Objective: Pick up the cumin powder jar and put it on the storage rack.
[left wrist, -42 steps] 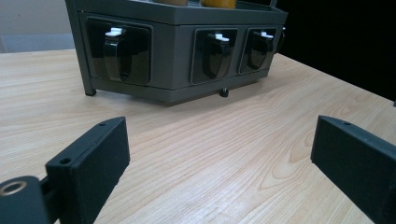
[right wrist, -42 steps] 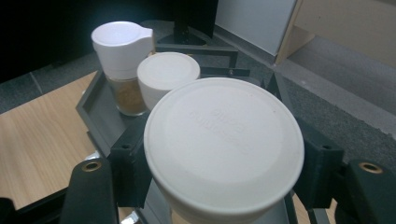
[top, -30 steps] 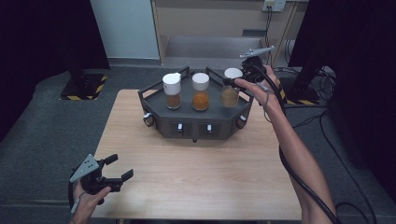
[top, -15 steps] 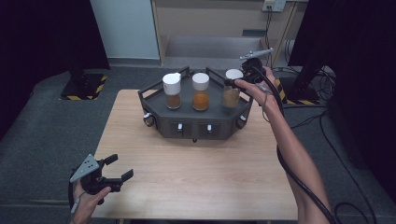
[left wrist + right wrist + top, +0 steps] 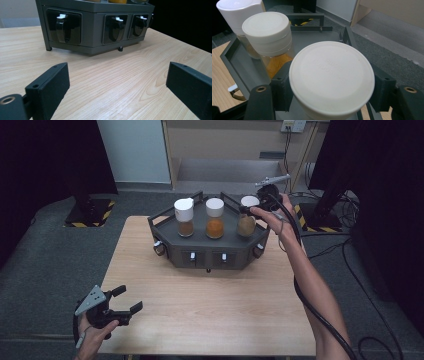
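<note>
A dark grey six-sided rack (image 5: 210,257) stands at the table's far middle with three white-capped spice jars in it. My right gripper (image 5: 255,207) is shut on the cap of the right jar (image 5: 246,222), which holds tan powder. In the right gripper view the two jaws press on either side of that wide white cap (image 5: 332,75). The middle jar (image 5: 215,218) holds orange powder and the left jar (image 5: 184,217) brown. My left gripper (image 5: 128,299) hovers open near the table's front left corner, with nothing between its fingers (image 5: 50,85).
The rack's front wall (image 5: 92,27) carries black recessed levers with white tabs. Bare wooden table (image 5: 210,310) lies between the rack and the left gripper. A cable (image 5: 320,315) trails from the right gripper along the forearm. Grey carpet surrounds the table.
</note>
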Motion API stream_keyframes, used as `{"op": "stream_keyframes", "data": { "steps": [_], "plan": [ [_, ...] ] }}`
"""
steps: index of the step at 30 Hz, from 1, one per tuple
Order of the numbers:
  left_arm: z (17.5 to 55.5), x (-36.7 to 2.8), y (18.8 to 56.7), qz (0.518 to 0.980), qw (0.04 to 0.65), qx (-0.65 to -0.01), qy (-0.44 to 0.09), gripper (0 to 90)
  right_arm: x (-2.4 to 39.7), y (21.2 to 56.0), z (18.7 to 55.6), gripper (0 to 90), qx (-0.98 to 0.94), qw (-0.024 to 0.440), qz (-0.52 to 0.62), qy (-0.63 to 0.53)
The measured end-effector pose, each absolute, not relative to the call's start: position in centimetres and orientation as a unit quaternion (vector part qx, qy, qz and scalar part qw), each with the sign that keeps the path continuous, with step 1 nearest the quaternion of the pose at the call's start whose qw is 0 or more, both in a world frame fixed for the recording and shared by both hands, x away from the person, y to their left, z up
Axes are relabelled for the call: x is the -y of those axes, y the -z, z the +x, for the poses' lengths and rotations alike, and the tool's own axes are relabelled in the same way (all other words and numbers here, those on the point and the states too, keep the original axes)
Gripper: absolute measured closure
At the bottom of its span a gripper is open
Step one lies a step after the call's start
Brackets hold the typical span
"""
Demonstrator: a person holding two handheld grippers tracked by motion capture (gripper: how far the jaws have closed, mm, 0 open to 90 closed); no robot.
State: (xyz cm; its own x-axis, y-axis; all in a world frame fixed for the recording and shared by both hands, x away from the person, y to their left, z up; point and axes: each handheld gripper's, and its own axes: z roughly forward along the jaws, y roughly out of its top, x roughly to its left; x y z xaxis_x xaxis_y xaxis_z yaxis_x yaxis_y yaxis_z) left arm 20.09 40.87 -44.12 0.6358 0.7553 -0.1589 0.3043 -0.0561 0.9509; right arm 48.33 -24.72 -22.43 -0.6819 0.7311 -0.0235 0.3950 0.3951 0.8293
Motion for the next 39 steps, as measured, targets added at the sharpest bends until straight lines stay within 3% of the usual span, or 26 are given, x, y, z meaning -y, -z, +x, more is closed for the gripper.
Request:
{"op": "stream_keyframes", "data": {
  "steps": [39],
  "plan": [
    [20.1, -40.8, 44.0, 0.702, 0.572, -0.376, -0.197, 3.9, 25.4, 24.4, 48.8, 33.3, -0.805, 0.192, 0.354, -0.435]
  ]
}}
